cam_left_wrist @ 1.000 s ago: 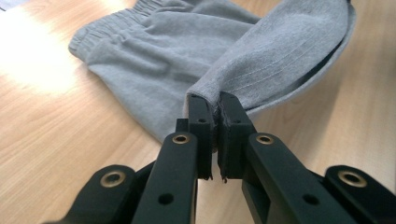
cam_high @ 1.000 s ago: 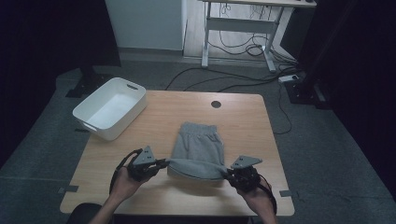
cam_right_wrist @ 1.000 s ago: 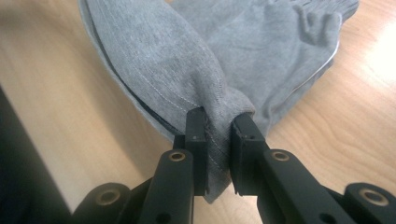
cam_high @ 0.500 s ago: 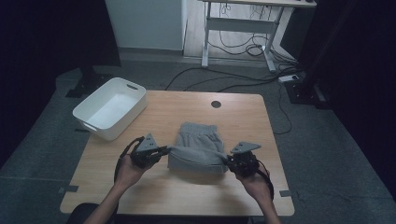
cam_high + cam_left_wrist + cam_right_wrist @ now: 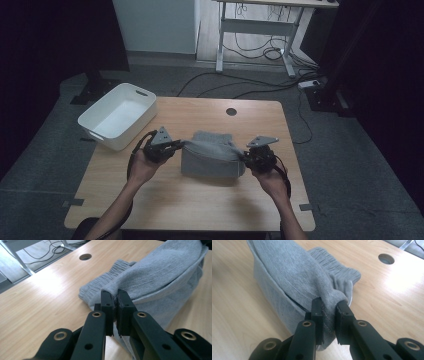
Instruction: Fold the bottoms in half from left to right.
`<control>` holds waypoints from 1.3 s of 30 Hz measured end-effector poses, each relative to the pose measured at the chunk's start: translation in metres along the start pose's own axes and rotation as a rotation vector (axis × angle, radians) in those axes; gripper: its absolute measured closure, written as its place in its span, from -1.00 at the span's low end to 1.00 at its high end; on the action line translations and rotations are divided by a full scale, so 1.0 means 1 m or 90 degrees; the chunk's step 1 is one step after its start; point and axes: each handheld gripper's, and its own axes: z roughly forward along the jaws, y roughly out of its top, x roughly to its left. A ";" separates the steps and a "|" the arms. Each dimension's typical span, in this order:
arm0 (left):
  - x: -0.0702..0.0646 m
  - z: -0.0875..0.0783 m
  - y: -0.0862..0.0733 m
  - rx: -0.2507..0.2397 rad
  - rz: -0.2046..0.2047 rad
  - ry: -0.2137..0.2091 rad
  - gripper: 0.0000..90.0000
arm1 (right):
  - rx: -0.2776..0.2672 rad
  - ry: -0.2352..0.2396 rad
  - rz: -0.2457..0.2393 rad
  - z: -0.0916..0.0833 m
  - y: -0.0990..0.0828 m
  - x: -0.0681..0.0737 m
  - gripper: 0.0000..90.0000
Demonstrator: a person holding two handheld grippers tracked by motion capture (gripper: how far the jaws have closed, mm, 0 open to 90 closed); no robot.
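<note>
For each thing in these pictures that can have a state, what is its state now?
Grey garment: partly folded, near edge lifted off the table, far part with ribbed band lying on it.
Left gripper: shut on the garment's edge.
Right gripper: shut on a bunched part of the garment.
White bin: upright, looks empty, at the table's left corner.
Table: bears garment and bin.
</note>
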 end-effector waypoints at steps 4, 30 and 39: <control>0.011 0.008 0.004 -0.002 -0.008 0.015 0.88 | -0.005 -0.008 0.000 0.008 0.010 -0.008 0.77; 0.044 0.099 -0.026 0.126 -0.064 0.072 0.84 | 0.032 -0.039 0.084 0.098 -0.001 -0.050 0.75; 0.043 0.104 -0.032 0.137 -0.078 0.098 0.39 | 0.038 -0.033 0.102 0.103 -0.006 -0.052 0.42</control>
